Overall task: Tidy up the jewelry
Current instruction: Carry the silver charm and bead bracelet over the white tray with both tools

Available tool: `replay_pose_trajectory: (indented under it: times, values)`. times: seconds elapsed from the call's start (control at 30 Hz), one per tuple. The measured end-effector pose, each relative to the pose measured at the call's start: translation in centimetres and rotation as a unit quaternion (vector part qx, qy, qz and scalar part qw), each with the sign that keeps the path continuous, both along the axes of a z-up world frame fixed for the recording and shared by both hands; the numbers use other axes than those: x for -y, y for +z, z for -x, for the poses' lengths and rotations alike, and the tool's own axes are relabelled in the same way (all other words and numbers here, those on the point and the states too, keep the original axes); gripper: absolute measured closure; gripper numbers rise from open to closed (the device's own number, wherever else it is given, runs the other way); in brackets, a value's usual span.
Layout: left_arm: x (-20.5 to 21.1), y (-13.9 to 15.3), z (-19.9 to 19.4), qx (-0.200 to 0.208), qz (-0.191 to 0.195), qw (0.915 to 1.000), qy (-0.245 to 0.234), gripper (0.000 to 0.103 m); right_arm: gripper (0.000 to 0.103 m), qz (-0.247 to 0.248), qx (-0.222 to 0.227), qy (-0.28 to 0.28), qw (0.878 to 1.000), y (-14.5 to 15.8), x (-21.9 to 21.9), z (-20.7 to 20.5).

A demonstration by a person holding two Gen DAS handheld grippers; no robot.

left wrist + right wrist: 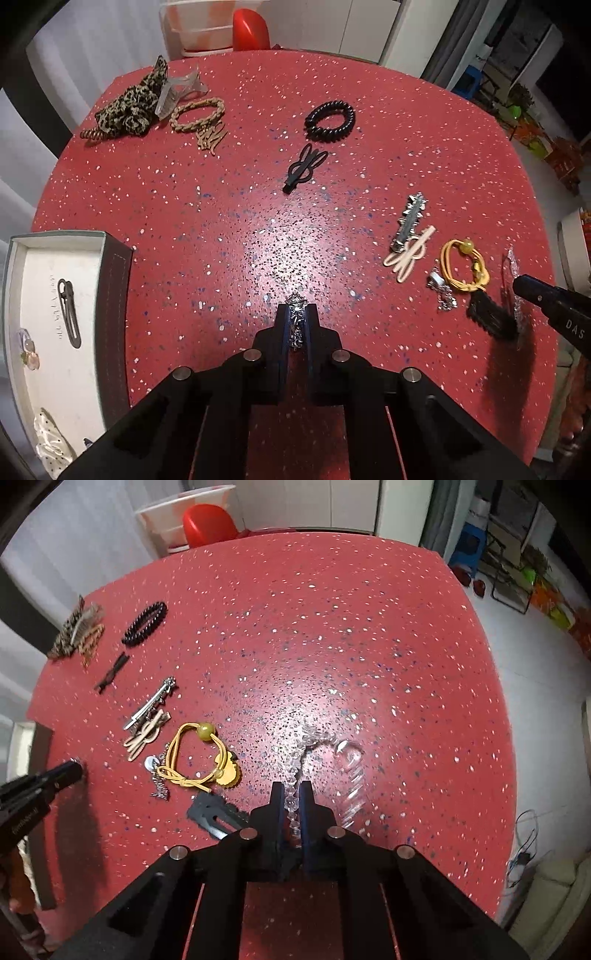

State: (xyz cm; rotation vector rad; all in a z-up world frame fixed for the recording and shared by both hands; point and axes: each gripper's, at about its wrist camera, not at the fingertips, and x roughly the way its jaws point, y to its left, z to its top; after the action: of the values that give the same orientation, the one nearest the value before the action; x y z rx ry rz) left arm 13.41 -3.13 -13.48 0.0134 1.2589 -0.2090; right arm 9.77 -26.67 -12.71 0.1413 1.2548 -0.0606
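Observation:
My left gripper (pixel 297 310) is shut on a sparkly silver hair clip (pixel 296 325), held just above the red speckled table (pixel 258 221). My right gripper (pixel 291 788) is shut on a clear crystal bead bracelet (pixel 332 753), whose loop trails out over the table. The open white-lined box (pixel 55 314) sits at the left and holds a dark hair clip (pixel 70 314), small earrings (pixel 29 352) and a white polka-dot piece (pixel 51 443). The right gripper shows at the right edge of the left wrist view (pixel 554 302).
On the table lie a leopard scrunchie (pixel 129 107), clear claw clip (pixel 181 92), tan hair tie (pixel 199 114), black coil tie (pixel 330 120), black clip (pixel 304 166), silver spiked clip (pixel 410 218), beige clip (pixel 408 254), yellow hair tie (pixel 199 757) and black comb clip (pixel 214 814).

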Motion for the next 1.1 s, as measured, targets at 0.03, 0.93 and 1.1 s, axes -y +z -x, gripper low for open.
replay_pose_trajectory:
  times: [0.03,0.93,1.1]
  values:
    - [-0.2,0.3,0.6,0.002,0.001,1.0,-0.001,0.094,0.095,-0.004,0.001,-0.004,1.0,0.1,0.2,0.2]
    - [-3.5,7.5,7.0,0.013,0.037,0.9989,-0.027,0.094,0.095,-0.09,0.004,-0.064,0.994,6.4,-0.7,7.3]
    - [-5.1,8.6,8.5,0.016,0.039,0.9989,-0.023,0.094,0.095,-0.096,0.004,-0.057,0.994,7.5,-2.2,8.2]
